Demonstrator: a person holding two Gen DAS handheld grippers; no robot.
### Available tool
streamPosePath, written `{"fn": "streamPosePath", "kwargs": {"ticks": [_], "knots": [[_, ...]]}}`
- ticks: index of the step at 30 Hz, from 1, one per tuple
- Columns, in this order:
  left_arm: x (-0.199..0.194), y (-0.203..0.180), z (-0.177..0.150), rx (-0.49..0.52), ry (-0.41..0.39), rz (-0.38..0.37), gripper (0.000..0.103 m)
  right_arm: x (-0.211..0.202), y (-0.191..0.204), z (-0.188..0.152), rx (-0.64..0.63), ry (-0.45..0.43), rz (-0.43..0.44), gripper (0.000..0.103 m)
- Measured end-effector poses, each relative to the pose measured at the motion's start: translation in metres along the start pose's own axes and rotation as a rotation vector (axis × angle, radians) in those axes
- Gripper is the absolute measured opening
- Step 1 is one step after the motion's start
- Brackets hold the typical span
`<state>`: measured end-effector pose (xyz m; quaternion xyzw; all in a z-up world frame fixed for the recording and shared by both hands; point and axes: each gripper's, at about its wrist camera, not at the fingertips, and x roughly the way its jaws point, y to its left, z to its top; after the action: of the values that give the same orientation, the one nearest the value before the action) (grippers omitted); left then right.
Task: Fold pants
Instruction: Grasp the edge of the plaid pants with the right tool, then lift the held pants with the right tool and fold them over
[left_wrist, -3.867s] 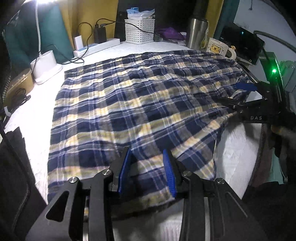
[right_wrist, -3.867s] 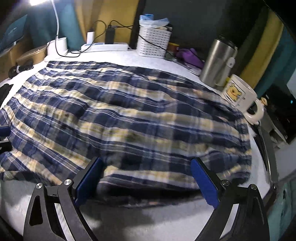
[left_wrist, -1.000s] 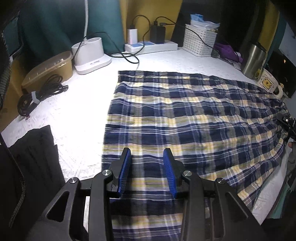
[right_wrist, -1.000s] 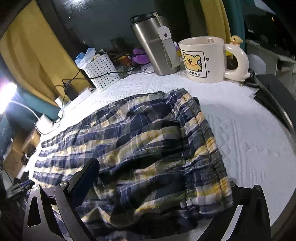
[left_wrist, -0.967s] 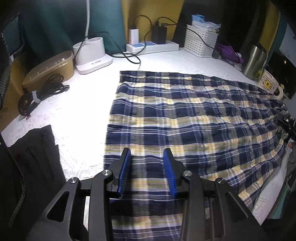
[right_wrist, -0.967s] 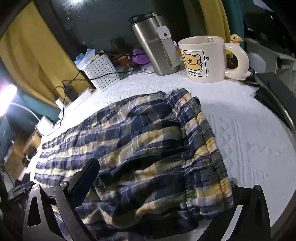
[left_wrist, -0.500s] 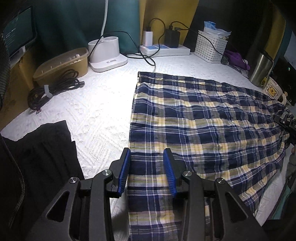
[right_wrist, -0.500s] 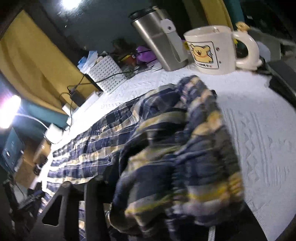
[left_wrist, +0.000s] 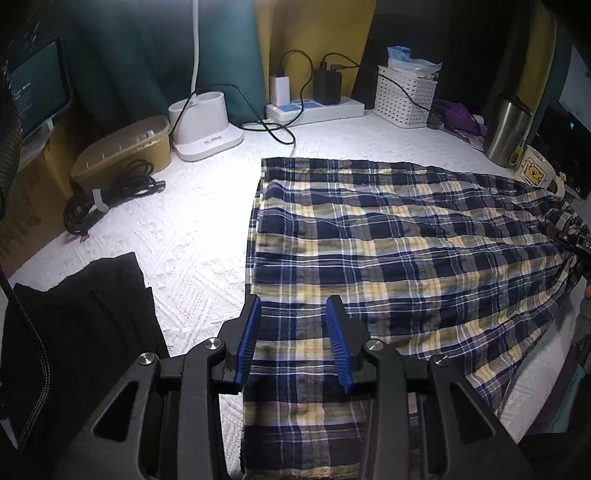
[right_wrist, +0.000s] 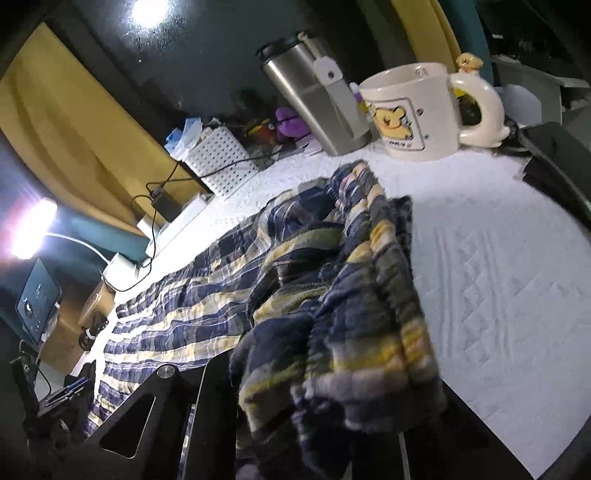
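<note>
The navy, white and yellow plaid cotton pants (left_wrist: 388, 258) are spread flat on the white textured bedcover (left_wrist: 192, 236). One straight edge is seen on the left of the left wrist view; the opposite end runs to the right edge of that view.

At that far end the fabric is bunched and lifted off the cover, as seen in the right wrist view (right_wrist: 332, 314). The right gripper (right_wrist: 317, 417) is mostly buried under this bunch; its jaws have just been closing, with the gathered band of cloth clamped between them.

The left gripper (left_wrist: 293, 341) is held over the near part of the pants by the left edge. Its blue-padded fingers (left_wrist: 250, 341) are set a moderate gap apart. Plaid is seen between them; a grip on the cloth cannot be confirmed.

A black garment (left_wrist: 81, 325) lies on the cover, left of the pants and apart from them.

Along the back are seen:
- a white power strip (left_wrist: 314, 110) with chargers
- a white perforated plastic basket (left_wrist: 404, 98)
- a steel tumbler (right_wrist: 314, 99)
- a cream bear-print mug (right_wrist: 413, 110)

The tumbler and mug stand just beyond the lifted end.
</note>
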<state>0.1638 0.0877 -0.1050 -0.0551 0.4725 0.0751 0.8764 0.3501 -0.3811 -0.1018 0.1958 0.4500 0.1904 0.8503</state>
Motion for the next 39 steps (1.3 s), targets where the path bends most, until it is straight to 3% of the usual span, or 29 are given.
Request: {"fn": "streamPosePath", "kwargs": {"ticks": [11, 23, 25, 26, 29, 39], "knots": [[-0.010, -0.013, 0.012, 0.045, -0.030, -0.011, 0.036, -0.028, -0.013, 0.010, 0.014, -0.068, -0.019, 0.017], [0.022, 0.004, -0.006, -0.016, 0.033, -0.117, 0.036, -0.036, 0.024, 0.016, -0.087, -0.094, -0.064, 0.017], [0.028, 0.002, -0.008, 0.013, 0.033, -0.112, 0.026, -0.033, 0.030, 0.015, -0.101, -0.090, -0.077, 0.017], [0.032, 0.000, -0.010, 0.035, 0.041, -0.090, 0.008, -0.033, 0.033, 0.015, -0.105, -0.089, -0.081, 0.017], [0.034, 0.004, -0.014, 0.049, 0.034, -0.073, 0.000, -0.032, 0.040, 0.014, -0.117, -0.088, -0.093, 0.017], [0.023, 0.025, -0.016, -0.013, 0.016, -0.046, 0.000, -0.035, 0.069, 0.014, -0.192, -0.097, -0.106, 0.017]]}}
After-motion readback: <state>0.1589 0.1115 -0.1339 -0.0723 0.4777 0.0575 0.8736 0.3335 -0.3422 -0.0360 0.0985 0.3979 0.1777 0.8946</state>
